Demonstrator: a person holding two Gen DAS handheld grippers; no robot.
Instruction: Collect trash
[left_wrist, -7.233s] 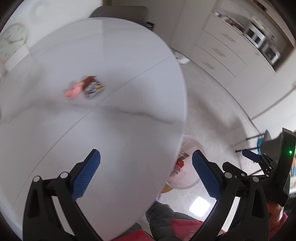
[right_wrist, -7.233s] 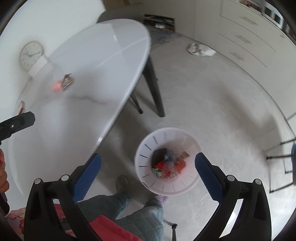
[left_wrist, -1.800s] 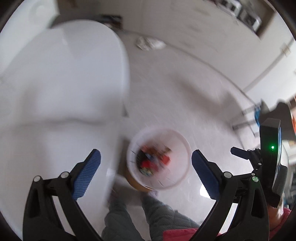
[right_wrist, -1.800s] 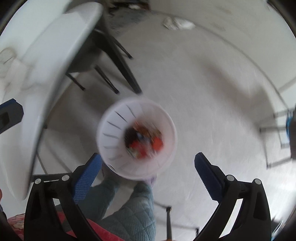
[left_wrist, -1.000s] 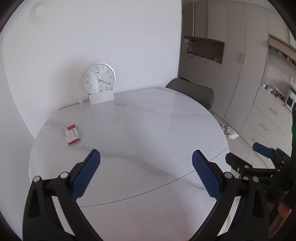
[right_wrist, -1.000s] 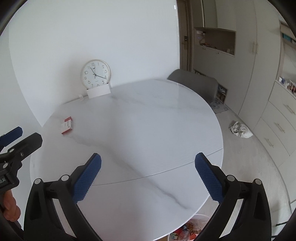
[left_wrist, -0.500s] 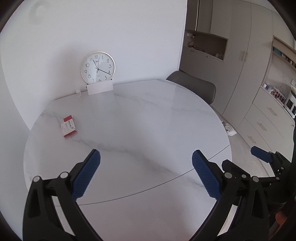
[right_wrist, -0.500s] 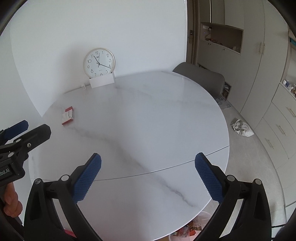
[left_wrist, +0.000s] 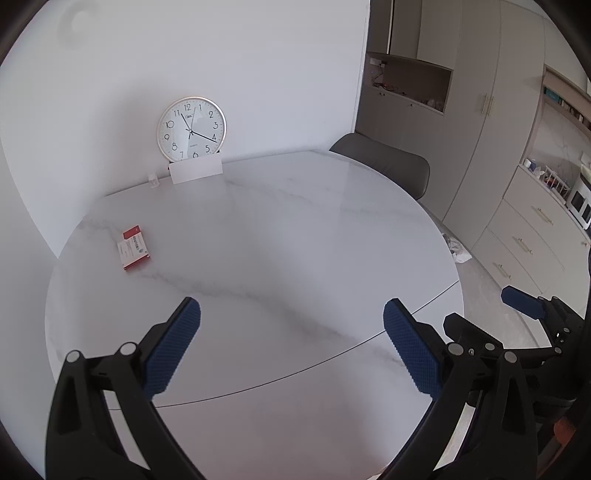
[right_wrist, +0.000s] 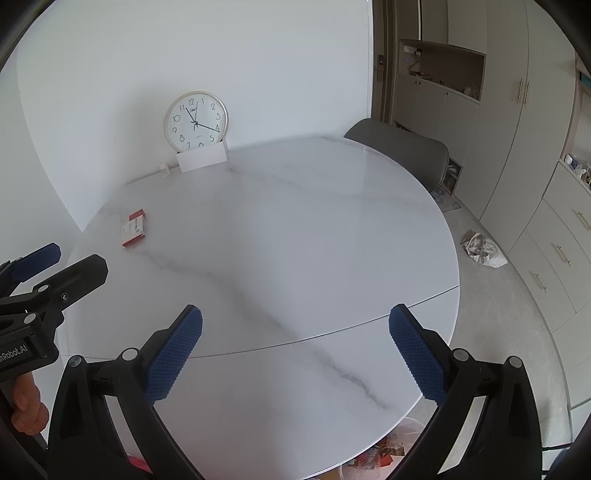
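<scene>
Marble-patterned white round table (left_wrist: 295, 240) filled both wrist views, its glossy top crossed by grey veins and a thin seam line. Far to the left on it lay a small red-and-white flat carton (left_wrist: 133, 248), alone and well apart from either tool, near the table's left rim. Behind it, at the back edge against the white wall, a round white-faced wall clock (left_wrist: 191, 129) stood upright behind a small white card (left_wrist: 195, 170), with a tiny clear object just beside the card that was too small to identify. The left gripper (left_wrist: 291, 339) hovered over the near part of the table with its blue-padded fingers (left_wrist: 173, 350) spread wide and nothing between them. The right gripper (right_wrist: 295, 343) hung likewise over the near edge, jaws released and empty; in its view a bare hand (right_wrist: 26, 406) showed at the left margin. Beyond the far right rim stood a grey upholstered chair (right_wrist: 402, 151), then beige cabinets (right_wrist: 517, 147). A crumpled white bag (right_wrist: 482, 251) lay on the floor. Below the table's near edge, colourful wrappers in a white plastic bin (right_wrist: 384, 456) were partly visible.
</scene>
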